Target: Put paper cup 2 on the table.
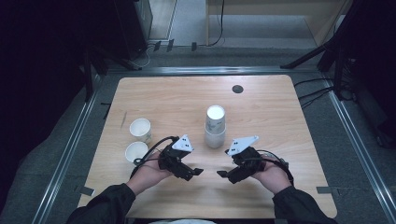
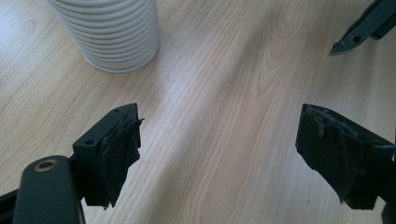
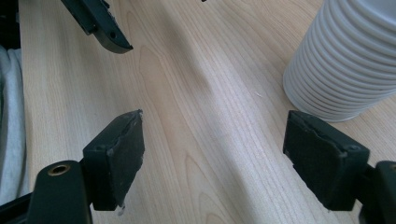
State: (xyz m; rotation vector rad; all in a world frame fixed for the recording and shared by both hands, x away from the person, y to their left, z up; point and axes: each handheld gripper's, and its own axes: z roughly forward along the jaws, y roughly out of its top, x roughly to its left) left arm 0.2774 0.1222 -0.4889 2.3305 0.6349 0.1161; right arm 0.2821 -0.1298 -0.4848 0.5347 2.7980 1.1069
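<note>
Item: tall stack of ribbed white paper cups (image 1: 215,127), mid-table, just beyond both grippers. Left gripper (image 1: 198,171) and right gripper (image 1: 221,174): jaws wide, empty. Advice: steady the base, pinch only the top rim

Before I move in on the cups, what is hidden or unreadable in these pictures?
- Tall white ribbed paper cup stack: top cut off by the frame edge in both gripper views; cup count too small to tell from the high view.
- Two single white paper cups: printed pattern too small, high view.
- Left gripper and right gripper: pads too small in the high view.
</note>
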